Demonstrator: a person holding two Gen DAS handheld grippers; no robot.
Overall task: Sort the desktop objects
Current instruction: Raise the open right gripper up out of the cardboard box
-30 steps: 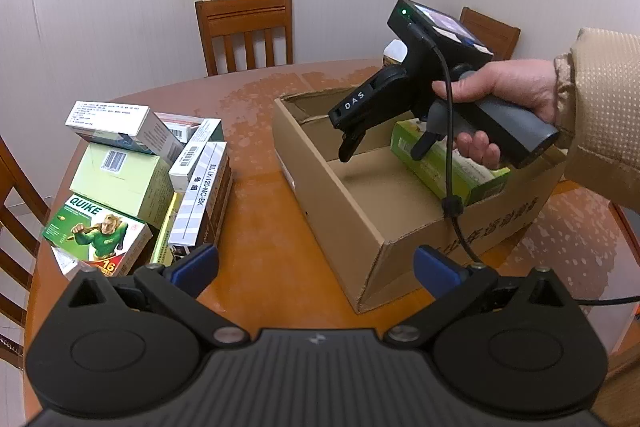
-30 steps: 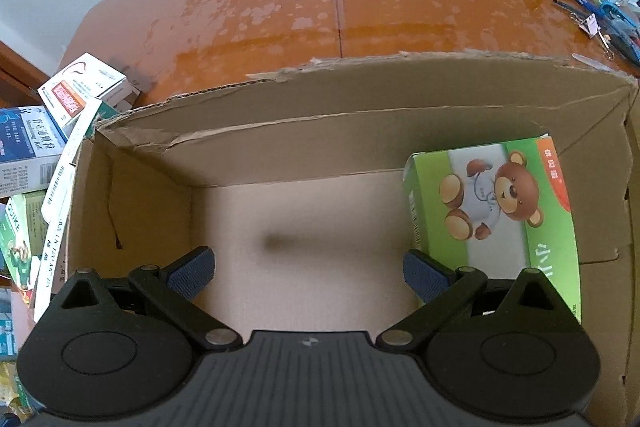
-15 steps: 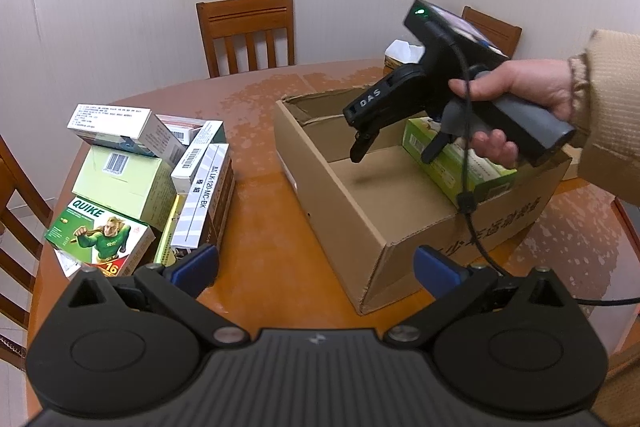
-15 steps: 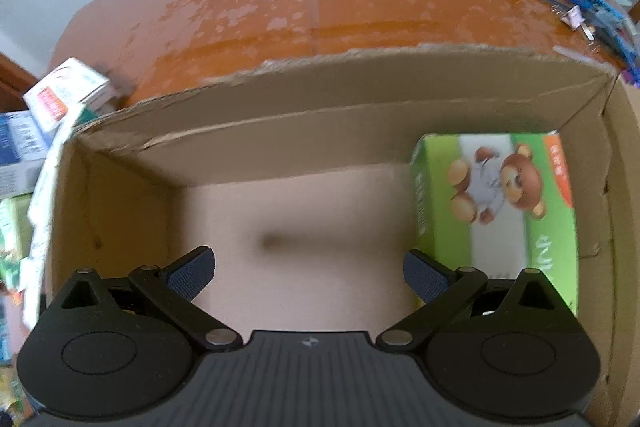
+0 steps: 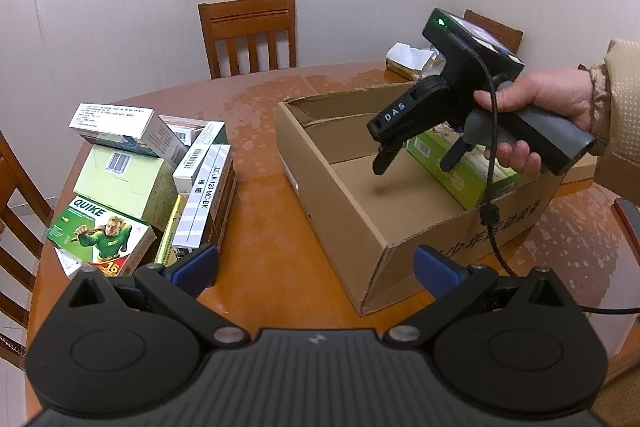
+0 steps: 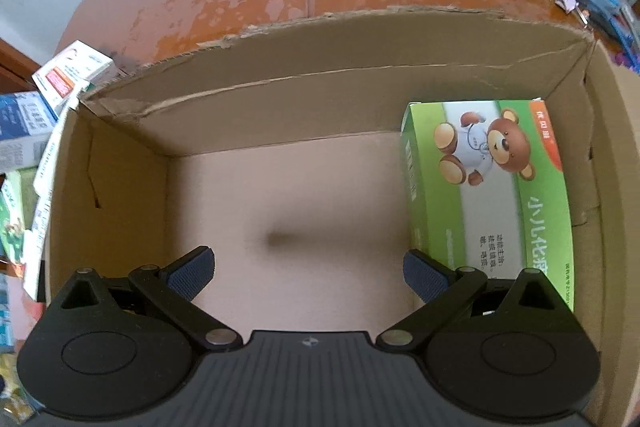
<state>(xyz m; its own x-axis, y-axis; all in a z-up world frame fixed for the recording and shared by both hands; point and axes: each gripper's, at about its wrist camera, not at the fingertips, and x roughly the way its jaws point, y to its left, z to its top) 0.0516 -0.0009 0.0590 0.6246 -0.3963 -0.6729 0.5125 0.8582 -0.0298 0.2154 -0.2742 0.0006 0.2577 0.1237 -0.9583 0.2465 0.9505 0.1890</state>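
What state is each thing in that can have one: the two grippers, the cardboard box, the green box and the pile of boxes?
Left gripper: open, holding nothing, above the table.
Right gripper: open, holding nothing, over the cardboard box.
Cardboard box: open at the top, rim torn, mostly bare inside.
Green box: closed, lying inside the cardboard box against its right wall.
Pile of boxes: stacked loosely on the table, outside the cardboard box.

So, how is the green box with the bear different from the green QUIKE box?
The bear box lies alone inside the cardboard carton; the QUIKE box sits outside it on the table, at the front of a pile of boxes. The bear box shows a cartoon bear, the QUIKE box a caped hero and a "16". Both are green printed cartons, and neither is held by a gripper.
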